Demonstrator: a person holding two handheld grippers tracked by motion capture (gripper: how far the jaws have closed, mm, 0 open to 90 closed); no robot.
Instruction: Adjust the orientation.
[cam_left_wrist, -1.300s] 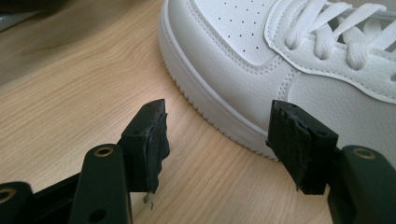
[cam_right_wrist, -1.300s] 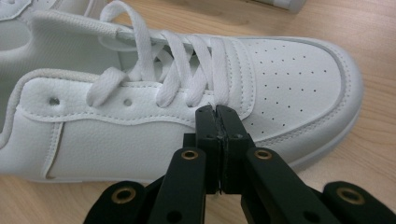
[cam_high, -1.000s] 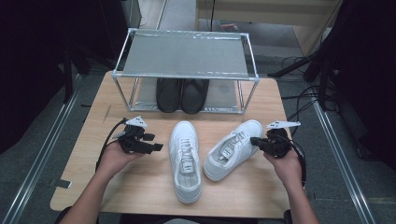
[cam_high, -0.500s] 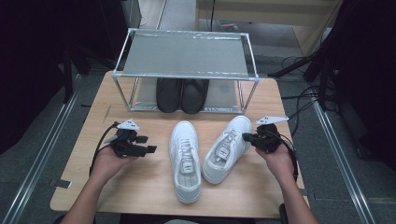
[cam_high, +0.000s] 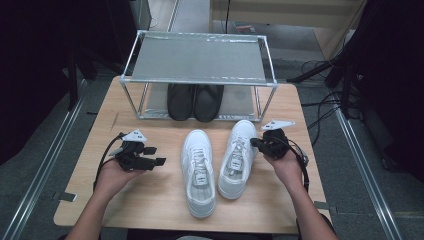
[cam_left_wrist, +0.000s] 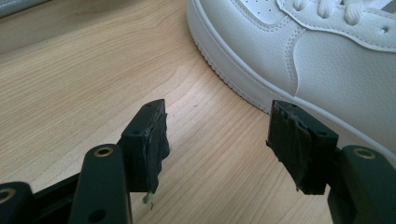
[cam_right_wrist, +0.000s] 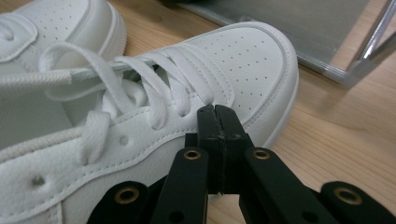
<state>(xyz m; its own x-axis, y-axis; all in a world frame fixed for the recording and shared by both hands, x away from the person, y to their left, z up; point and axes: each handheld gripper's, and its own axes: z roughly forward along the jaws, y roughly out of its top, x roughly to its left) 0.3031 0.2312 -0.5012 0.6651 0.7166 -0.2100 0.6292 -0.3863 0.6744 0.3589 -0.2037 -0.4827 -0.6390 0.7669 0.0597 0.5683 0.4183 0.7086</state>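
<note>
Right claw (cam_high: 256, 143) closed, jaws pressed together with nothing between them, tips at the outer flank of the right-hand white leather lace-up sneaker (cam_high: 236, 157), just behind its perforated toe cap; contact cannot be confirmed from the right gripper view. Left claw (cam_high: 156, 156) open and holding nothing, jaws parted above bare wood, the left-hand white leather sneaker (cam_high: 198, 172) just beside it, not between the jaws. Both sneakers lie on the light wooden tabletop (cam_high: 150, 200), soles down, side by side. Long axes run away from the person; toes point toward the metal-framed shoe rack (cam_high: 197, 57), the right-hand one tilted slightly, its toe angled further right. A pair of black shoes (cam_high: 195, 100) sits on the rack's lower shelf, partly hidden by the top shelf. In the left gripper view the sneaker is cut off at the frame edge.
</note>
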